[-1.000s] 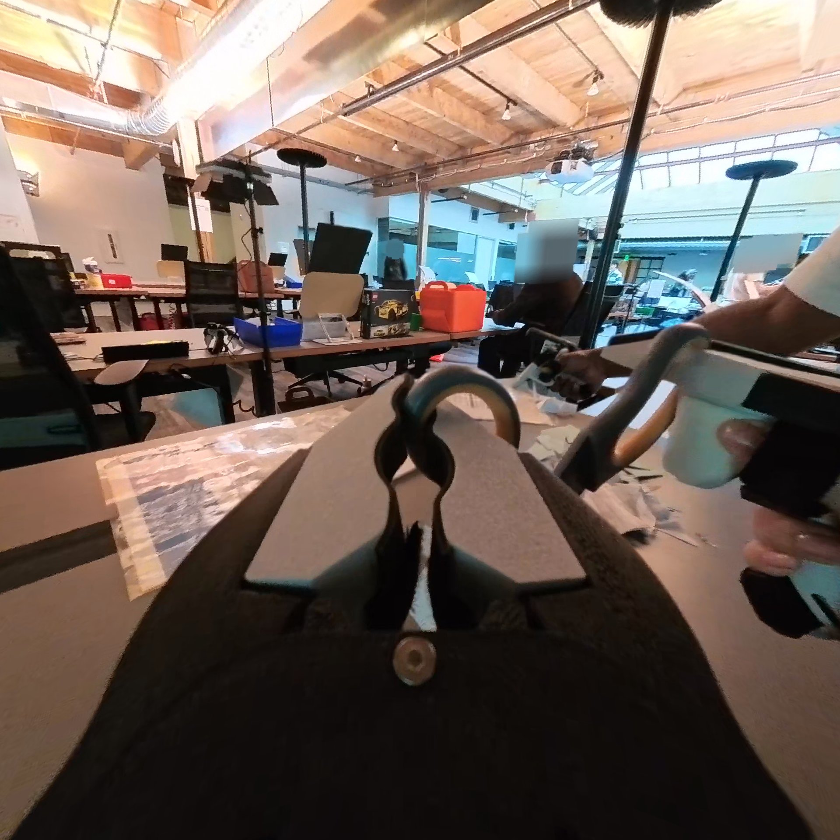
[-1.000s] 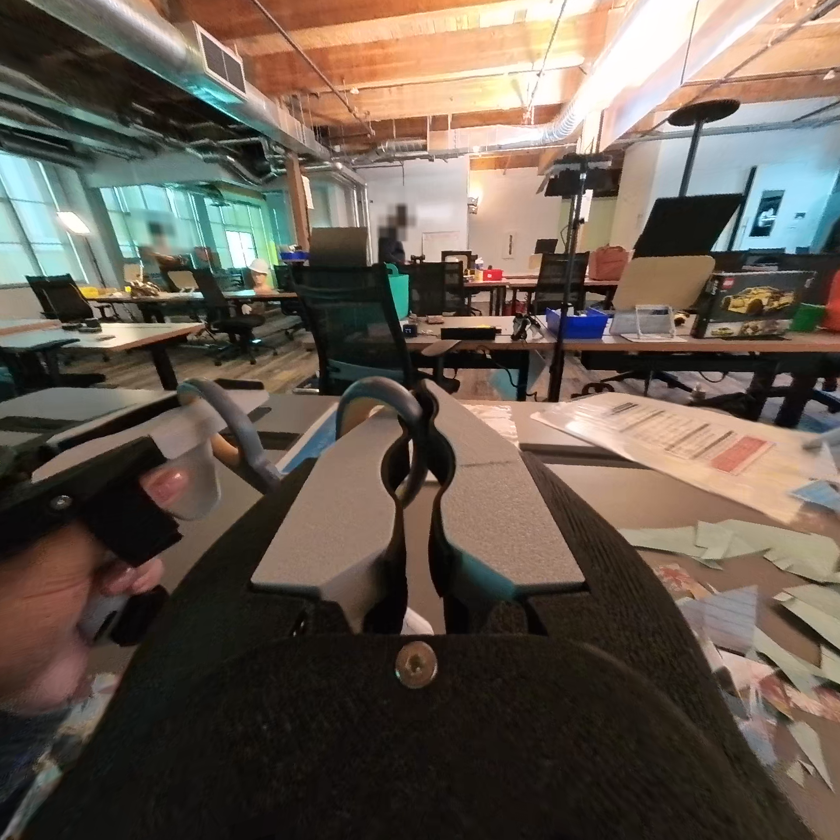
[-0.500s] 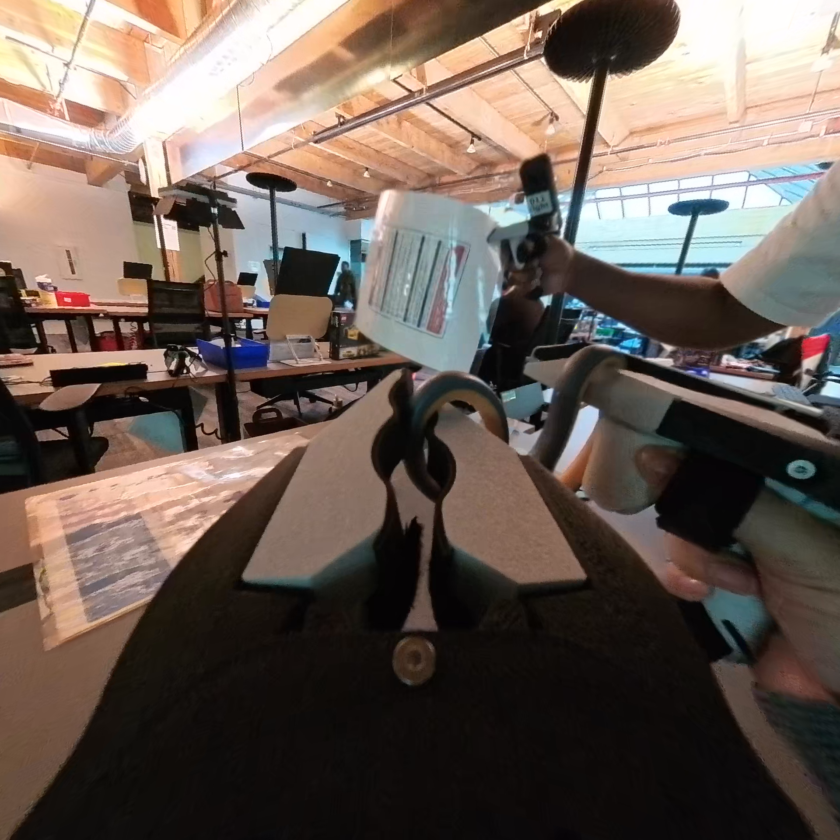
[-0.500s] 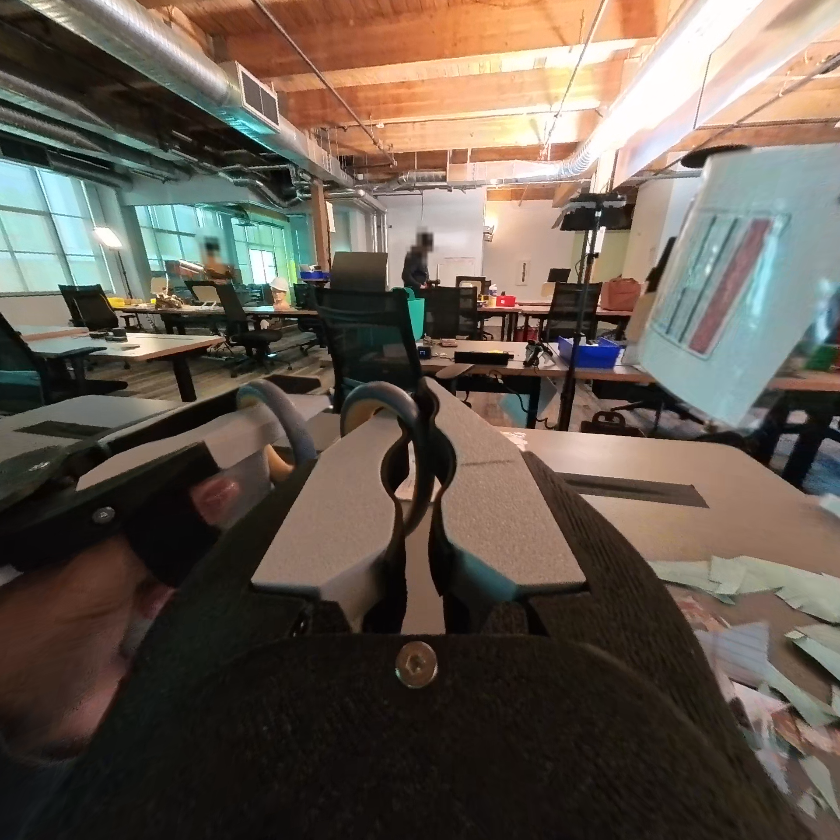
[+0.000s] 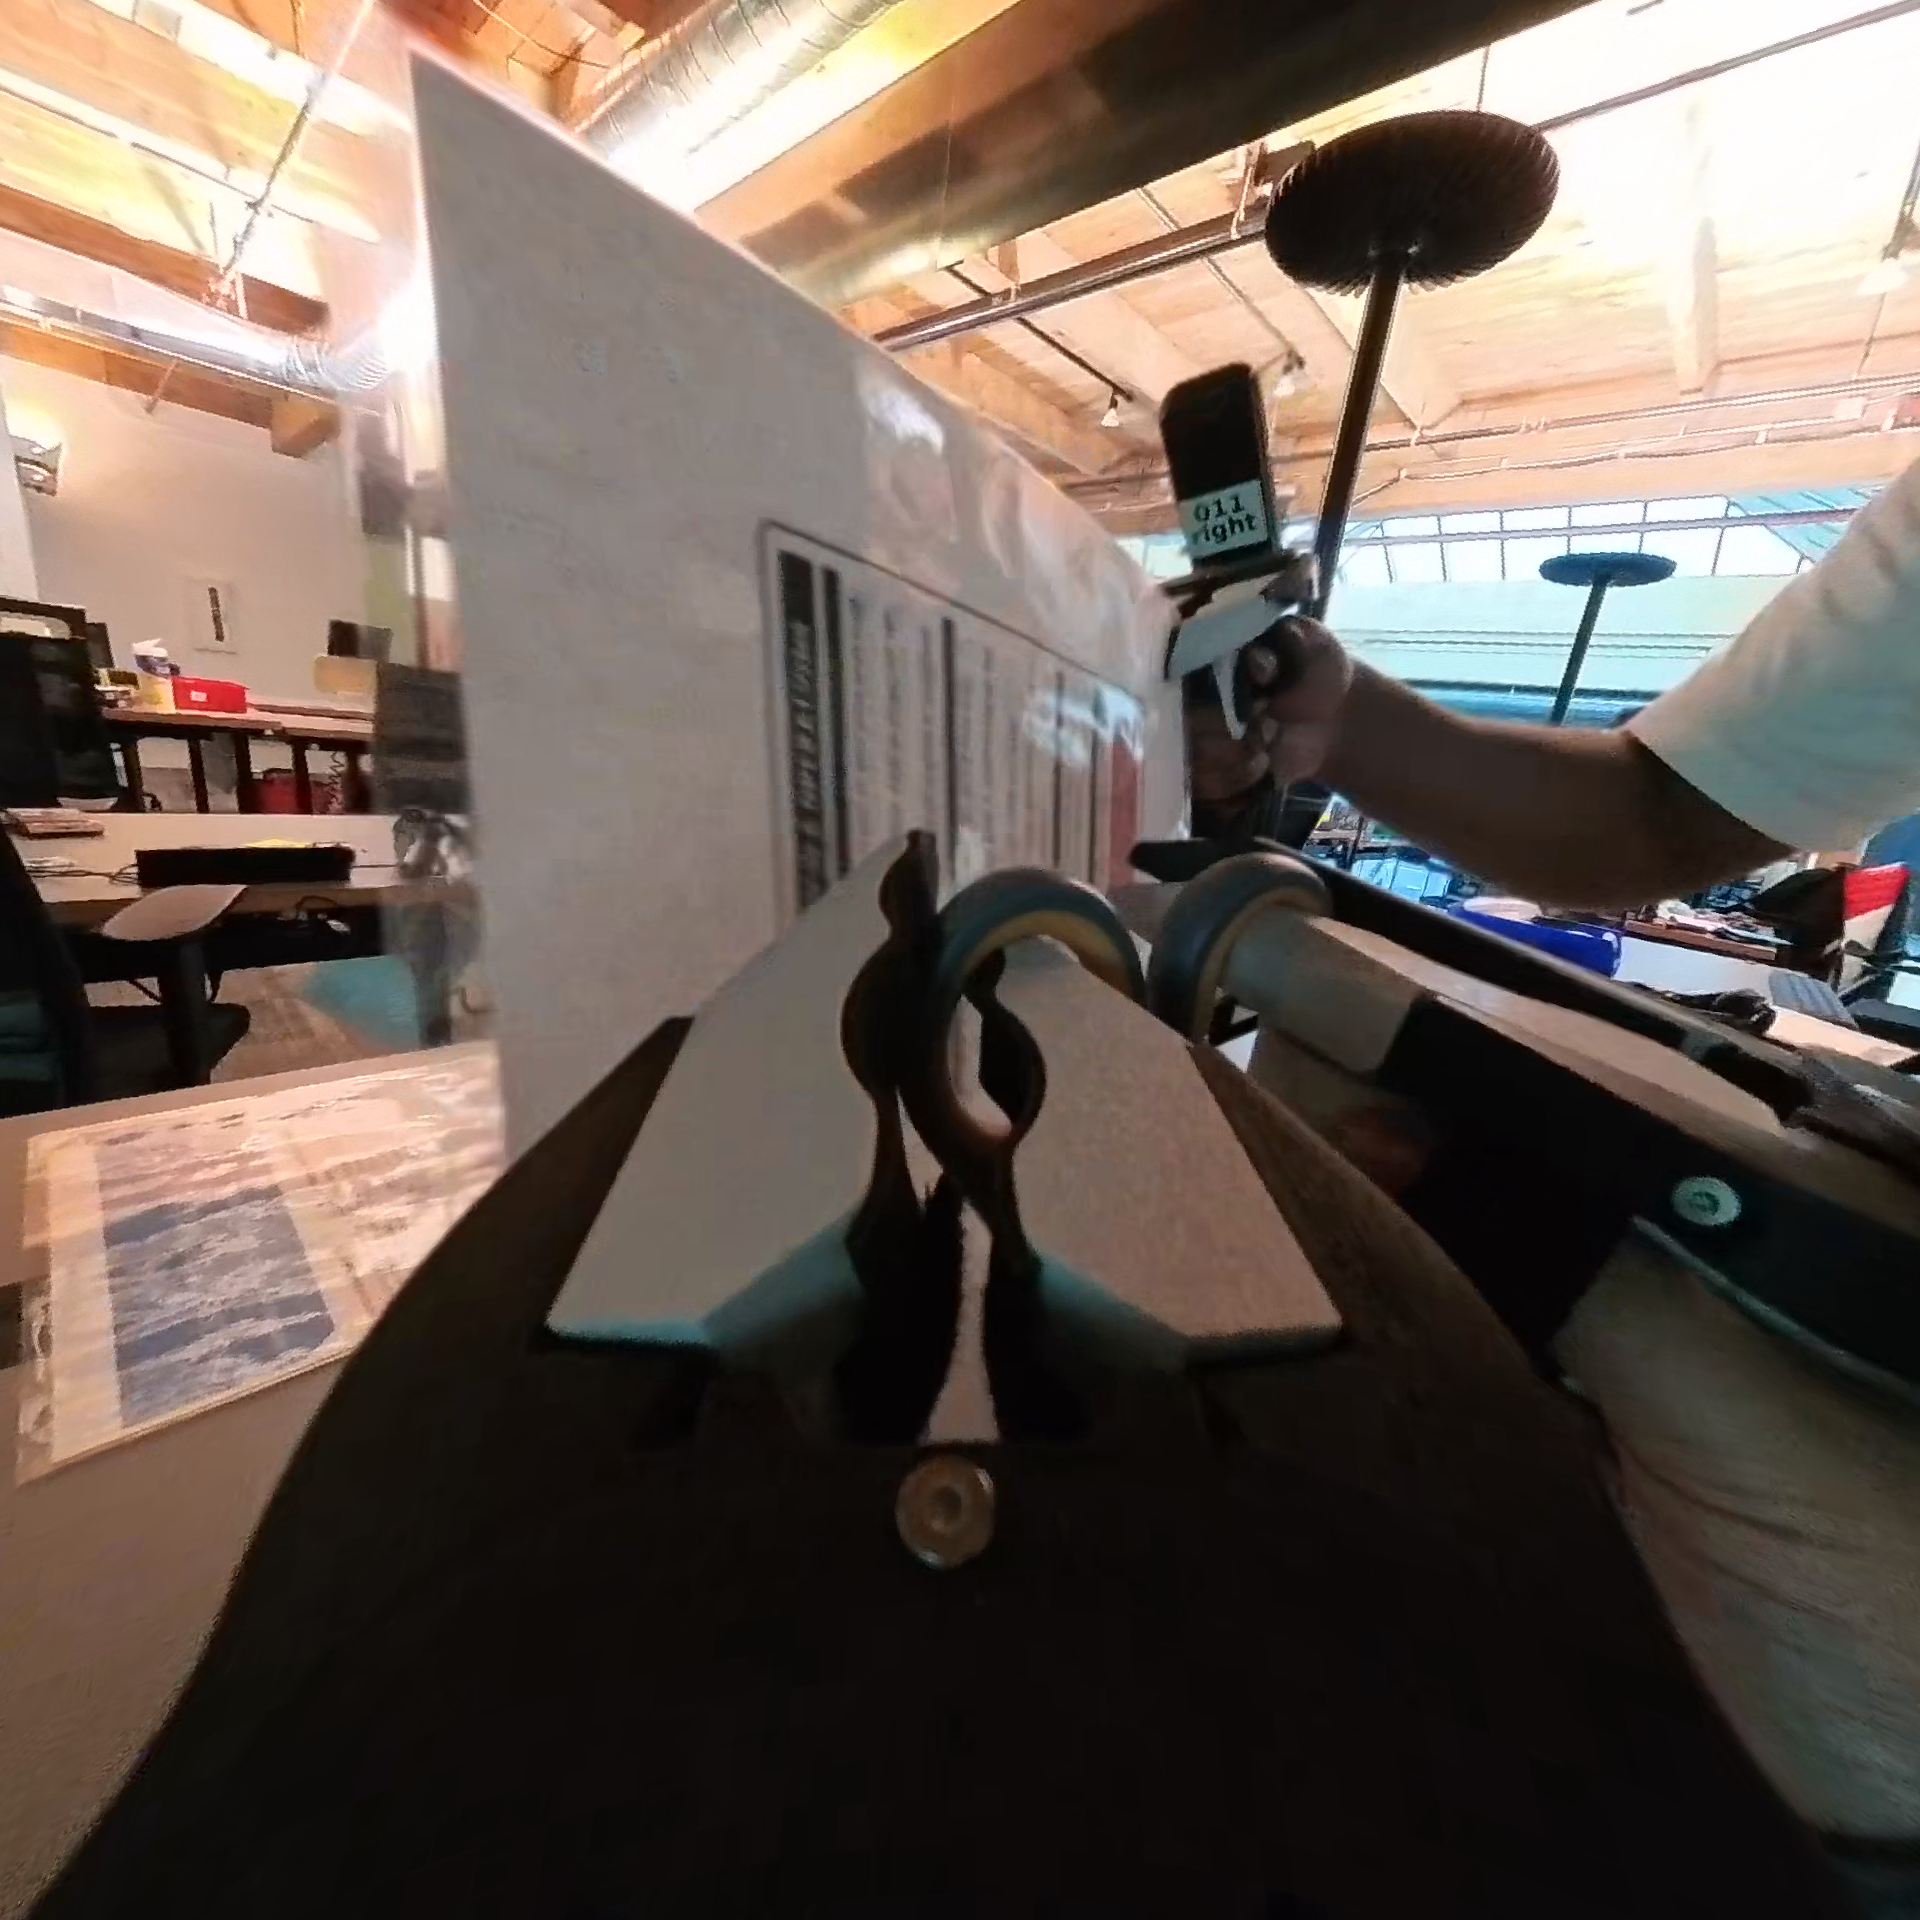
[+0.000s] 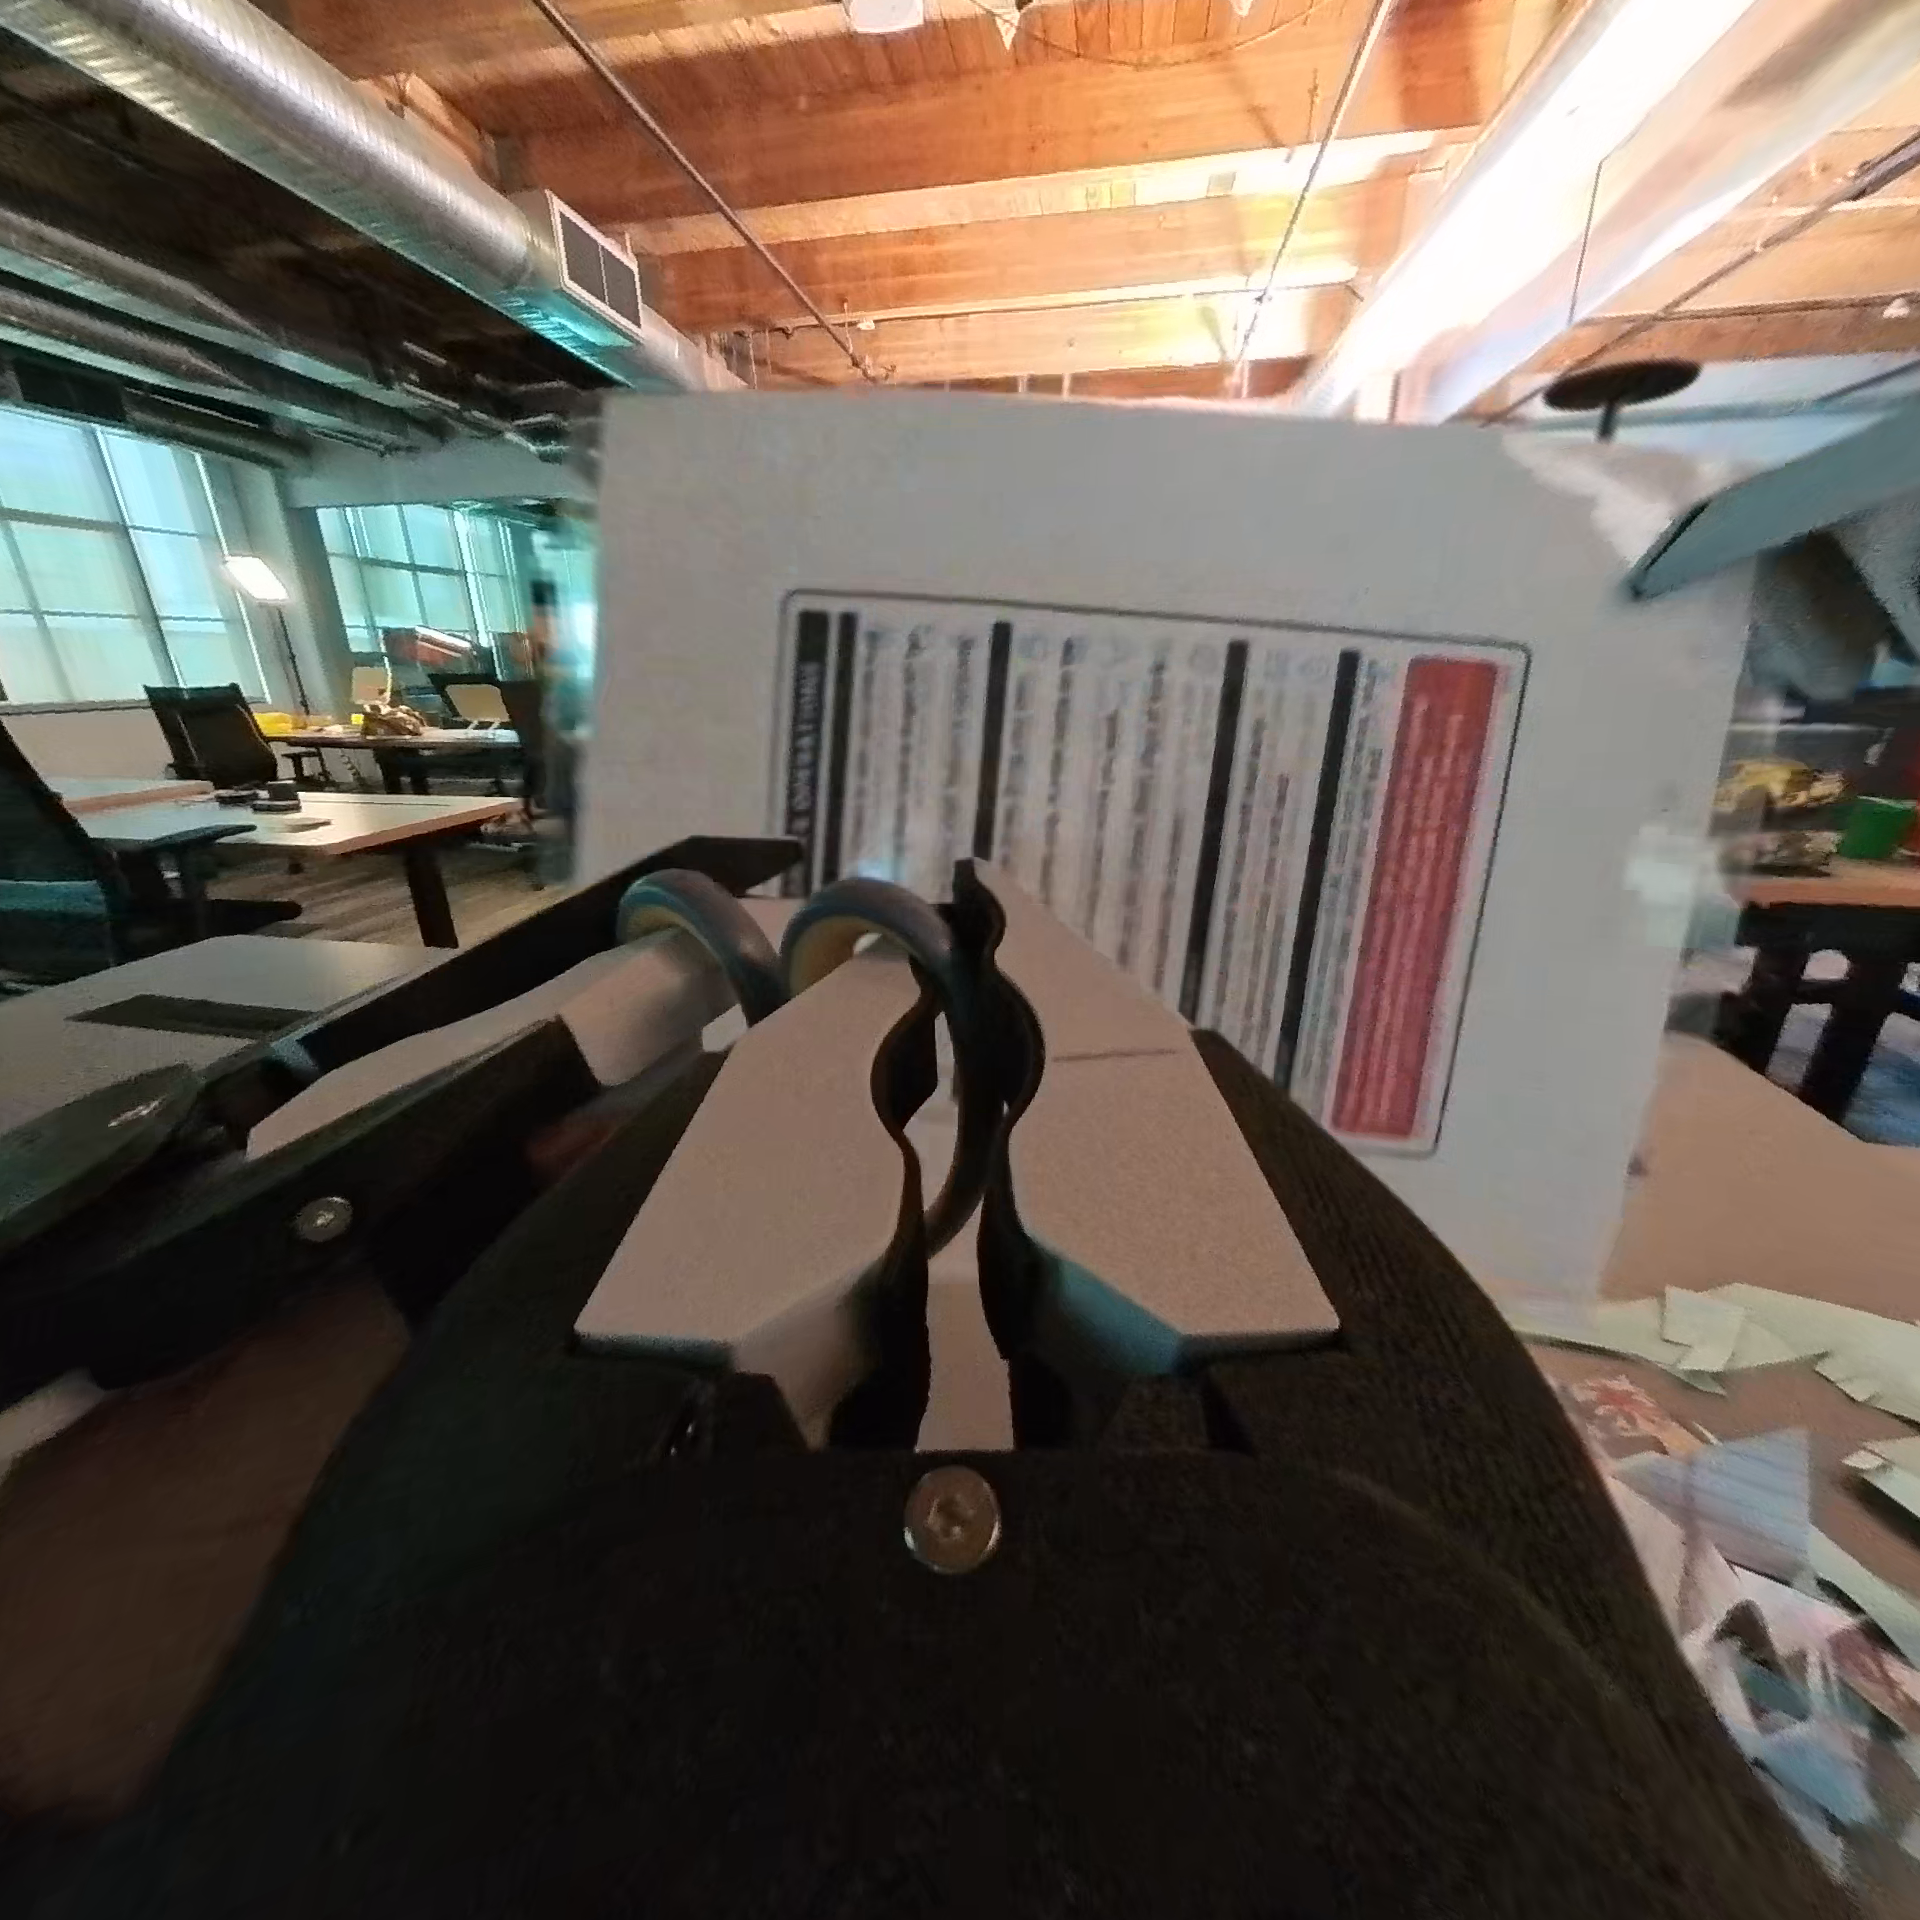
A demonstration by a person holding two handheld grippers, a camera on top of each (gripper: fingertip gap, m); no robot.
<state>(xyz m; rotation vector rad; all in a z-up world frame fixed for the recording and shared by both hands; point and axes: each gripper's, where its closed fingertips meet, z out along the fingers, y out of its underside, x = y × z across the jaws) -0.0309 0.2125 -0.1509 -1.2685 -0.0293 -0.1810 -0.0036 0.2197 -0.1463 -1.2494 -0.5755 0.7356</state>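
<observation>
My left gripper (image 5: 925, 935) is shut on a blue-grey handle loop (image 5: 1049, 909) with a yellowish inner side. My right gripper (image 6: 971, 935) is shut on a second, matching loop (image 6: 862, 925). The two loops stand side by side: the right one shows in the left wrist view (image 5: 1226, 904), the left one in the right wrist view (image 6: 675, 914). What the loops belong to is hidden behind the fingers. A white glossy sheet (image 6: 1143, 748) with printed columns and a red block hangs upright just beyond both grippers. A third gripper (image 5: 1226, 592) in a person's hand holds it by its edge.
Another printed sheet (image 5: 208, 1247) lies on the grey table at the left. Cut paper scraps (image 6: 1766, 1351) lie on the table at the right. The person's arm (image 5: 1507, 800) reaches in from the right. Desks and chairs stand behind.
The third gripper lifted the white sheet off the table and brought it up close in front of both grippers. Both grippers stayed shut on their loops, and the loops drew closer together.
</observation>
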